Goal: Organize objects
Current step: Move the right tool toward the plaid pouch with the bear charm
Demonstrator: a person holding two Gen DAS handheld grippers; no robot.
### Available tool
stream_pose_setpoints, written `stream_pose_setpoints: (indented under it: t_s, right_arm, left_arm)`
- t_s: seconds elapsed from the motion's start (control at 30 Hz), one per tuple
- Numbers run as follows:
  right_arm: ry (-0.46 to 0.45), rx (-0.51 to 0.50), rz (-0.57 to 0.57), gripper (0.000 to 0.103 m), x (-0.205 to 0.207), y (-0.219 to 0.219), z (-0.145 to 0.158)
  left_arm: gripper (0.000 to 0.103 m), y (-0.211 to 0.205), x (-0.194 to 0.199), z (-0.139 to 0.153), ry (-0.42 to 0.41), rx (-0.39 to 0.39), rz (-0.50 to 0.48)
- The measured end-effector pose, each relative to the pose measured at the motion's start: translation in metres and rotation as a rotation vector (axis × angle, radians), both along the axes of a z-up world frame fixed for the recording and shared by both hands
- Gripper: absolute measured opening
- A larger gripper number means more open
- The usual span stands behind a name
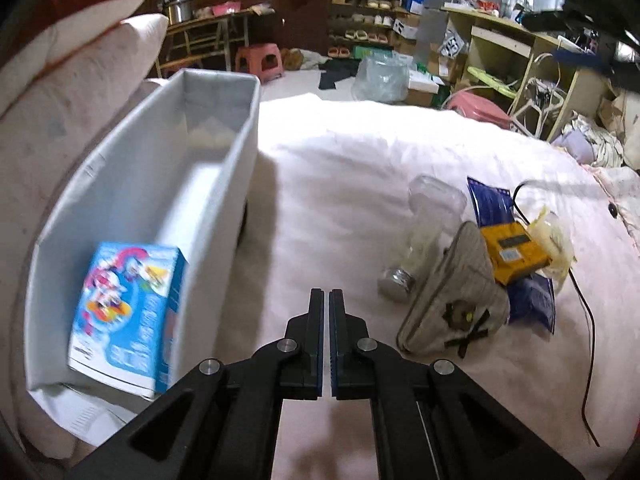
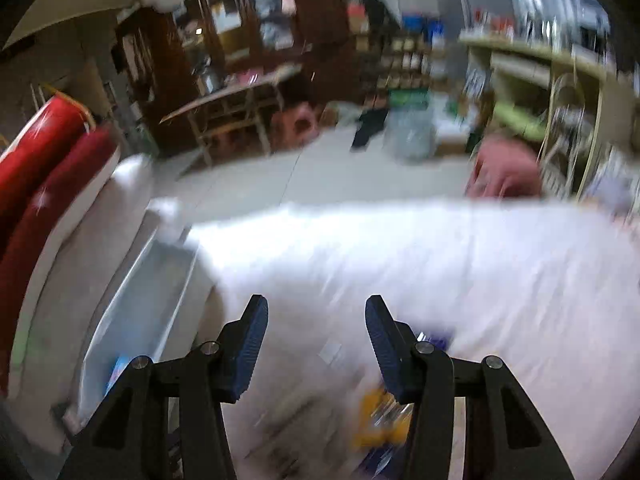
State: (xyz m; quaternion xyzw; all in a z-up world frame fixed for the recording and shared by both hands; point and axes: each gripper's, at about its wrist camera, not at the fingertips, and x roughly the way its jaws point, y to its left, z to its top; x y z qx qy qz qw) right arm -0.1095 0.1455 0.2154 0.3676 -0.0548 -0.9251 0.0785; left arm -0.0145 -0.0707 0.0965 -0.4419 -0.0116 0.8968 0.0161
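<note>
Left hand-held gripper [image 1: 326,294] closed, empty. Left of it: grey bin [image 1: 224,184] holding blue cartoon box [image 1: 128,316] (leaning). Right hand-held gripper [image 2: 316,308] parted, empty; yellow box [image 1: 514,250] lies right on bed [image 1: 360,160].

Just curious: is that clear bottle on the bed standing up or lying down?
Lying down: the clear bottle rests on its side on the bedsheet.

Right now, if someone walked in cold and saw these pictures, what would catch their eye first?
Probably the bright blue cartoon box standing in the near end of the long grey bin on the left of the white bedspread. Next, the heap to the right: a yellow device lying on a dark blue packet, with a beige cap and a clear bottle beside it.
</note>
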Motion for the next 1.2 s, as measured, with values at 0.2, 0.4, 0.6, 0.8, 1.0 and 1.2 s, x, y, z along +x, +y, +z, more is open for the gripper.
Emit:
stream_pose_setpoints:
  t_s: [0.2,0.4,0.6,0.8,1.0,1.2]
  right_arm:
    - [0.138,0.326,-0.111,0.047,-0.045,0.065,0.085]
    - [0.304,0.635,-0.437,0.047,0.007,0.194,0.192]
    - [0.22,0.521,-0.452,0.057,0.093,0.27,0.233]
    - [0.15,0.219,-0.145,0.078,0.15,0.19,0.132]
    - [0.021,-0.092,-0.162,0.077,0.124,0.055,-0.049]
    - [-0.153,0.026,0.006,0.068,0.083,-0.062,-0.1]
  left_arm:
    - [0.003,-0.005,-0.013,-0.012,-0.027,-0.027,0.015]
    - [0.003,-0.005,-0.018,-0.011,-0.03,-0.028,0.014]
    - [0.003,-0.005,-0.014,-0.003,-0.02,-0.006,0.0]
    - [0.004,-0.003,0.001,0.003,-0.009,0.023,-0.041]
    - [0.005,0.0,0.01,-0.009,-0.031,-0.002,-0.072]
    - [0.005,-0.002,0.011,-0.029,-0.06,0.038,-0.083]
